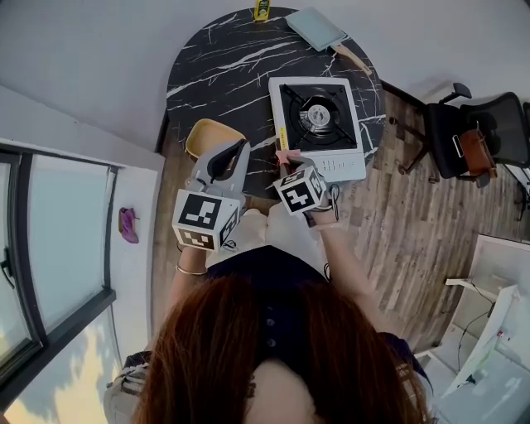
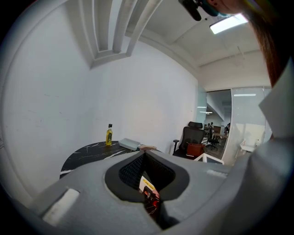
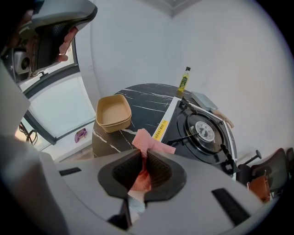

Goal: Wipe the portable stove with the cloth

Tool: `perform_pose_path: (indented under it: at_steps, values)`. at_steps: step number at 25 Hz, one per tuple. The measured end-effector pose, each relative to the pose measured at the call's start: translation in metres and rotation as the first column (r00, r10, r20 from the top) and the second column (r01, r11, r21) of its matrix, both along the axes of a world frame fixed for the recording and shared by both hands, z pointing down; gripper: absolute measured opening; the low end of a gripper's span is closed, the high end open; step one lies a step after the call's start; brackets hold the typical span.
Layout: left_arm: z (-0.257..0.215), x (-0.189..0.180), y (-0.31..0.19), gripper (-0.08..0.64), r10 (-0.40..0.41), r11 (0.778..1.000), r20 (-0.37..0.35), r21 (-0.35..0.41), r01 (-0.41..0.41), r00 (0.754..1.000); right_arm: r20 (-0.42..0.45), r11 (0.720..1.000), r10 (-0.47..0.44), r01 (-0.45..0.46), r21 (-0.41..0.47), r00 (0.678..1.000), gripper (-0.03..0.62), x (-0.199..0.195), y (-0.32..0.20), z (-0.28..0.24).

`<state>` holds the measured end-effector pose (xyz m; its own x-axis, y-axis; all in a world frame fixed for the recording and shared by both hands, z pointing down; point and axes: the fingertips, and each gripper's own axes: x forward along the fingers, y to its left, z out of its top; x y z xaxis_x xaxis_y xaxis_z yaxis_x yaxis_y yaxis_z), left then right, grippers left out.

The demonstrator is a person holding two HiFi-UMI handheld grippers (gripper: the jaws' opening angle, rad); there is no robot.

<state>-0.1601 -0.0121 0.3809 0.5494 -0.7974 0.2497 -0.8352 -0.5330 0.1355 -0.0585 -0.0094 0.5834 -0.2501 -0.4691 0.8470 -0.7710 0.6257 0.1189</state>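
The white portable stove (image 1: 319, 124) with a black burner top sits on the round black marble table (image 1: 215, 58); it also shows in the right gripper view (image 3: 202, 131). My right gripper (image 1: 290, 163) is shut on a pink cloth (image 1: 282, 155) just off the stove's near left corner. In its own view the cloth (image 3: 149, 142) sticks up past the jaws of the right gripper (image 3: 144, 153). My left gripper (image 1: 238, 149) is shut with nothing in it, held over the table's near edge beside the tan bowls; in its own view the left gripper (image 2: 146, 155) points level across the table.
Stacked tan bowls (image 1: 211, 137) sit left of the stove. At the table's far side are an oil bottle (image 1: 262, 10) and a grey pan (image 1: 315, 27) with a wooden handle. A black office chair (image 1: 464, 124) stands on the wood floor to the right.
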Motion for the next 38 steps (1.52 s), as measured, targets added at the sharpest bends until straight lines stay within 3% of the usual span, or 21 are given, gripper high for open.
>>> perform_pose_path:
  at_steps: [20,32,38]
  values:
    - [-0.006,0.028,-0.028,0.012,0.014,1.0,0.016,0.004,-0.014,1.0,0.03,0.997,0.067,-0.066,-0.032,0.997,0.035,-0.002,-0.02,0.0]
    - [-0.007,0.033,-0.056,0.012,-0.017,1.0,0.011,0.009,0.017,1.0,-0.023,1.0,0.007,-0.008,-0.026,1.0,0.035,-0.008,-0.034,0.002]
    - [-0.005,0.034,-0.062,0.012,-0.033,0.999,0.011,0.005,0.033,0.999,-0.003,1.0,-0.005,0.005,-0.026,1.0,0.034,-0.012,-0.038,0.0]
